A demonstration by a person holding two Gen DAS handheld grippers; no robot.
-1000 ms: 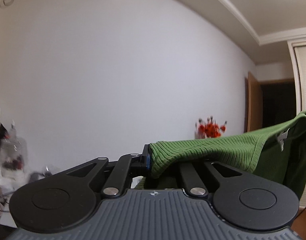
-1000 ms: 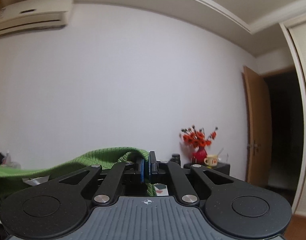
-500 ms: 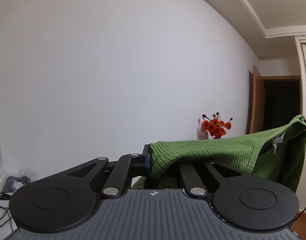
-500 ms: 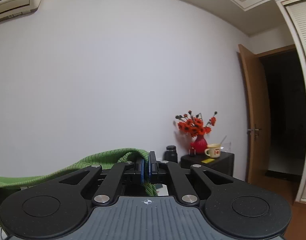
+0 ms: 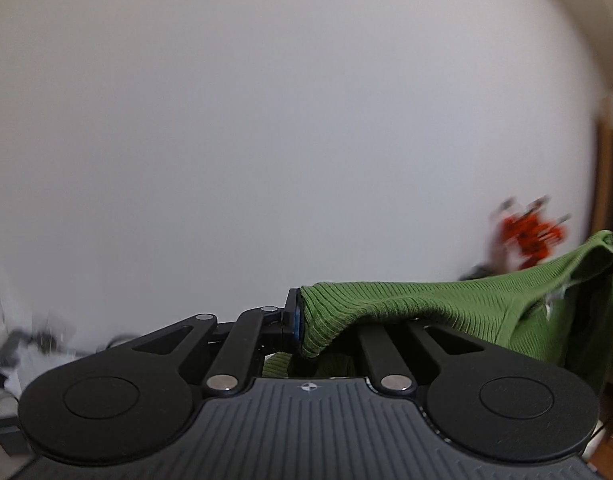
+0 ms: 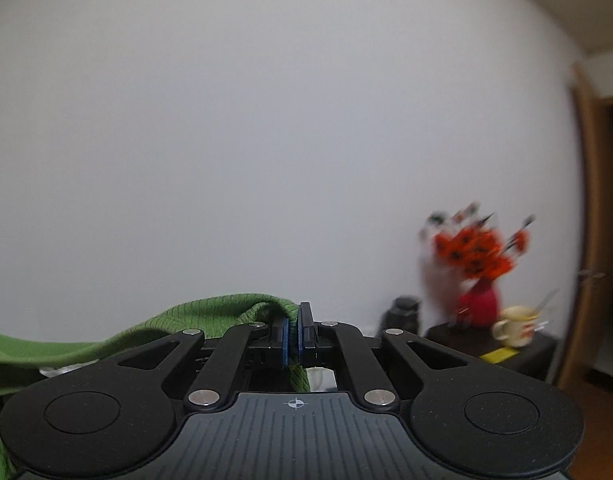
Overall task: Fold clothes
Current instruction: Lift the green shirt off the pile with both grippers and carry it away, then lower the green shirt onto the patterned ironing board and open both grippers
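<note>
A green ribbed knit garment [image 5: 446, 300] is held up in the air between my two grippers. My left gripper [image 5: 300, 320] is shut on one corner of it; the cloth drapes over its right finger and stretches away to the right, with a small white label [image 5: 554, 300] showing. My right gripper [image 6: 292, 336] is shut on the other corner of the garment [image 6: 210, 316], which runs off to the left and hangs down below. The lower part of the garment is hidden under both grippers.
A plain white wall fills both views. At the right stands a dark cabinet [image 6: 506, 352] with a red vase of orange flowers [image 6: 474, 256], a cream mug [image 6: 514, 326] and a black bottle [image 6: 402, 316]. A wooden door frame [image 6: 586, 208] is at far right. Blurred clutter [image 5: 22, 344] lies low left.
Both grippers have tilted down and swung left with the garment still held: the air conditioner and ceiling have left the views, the flowers have shifted right and are blurred by motion.
</note>
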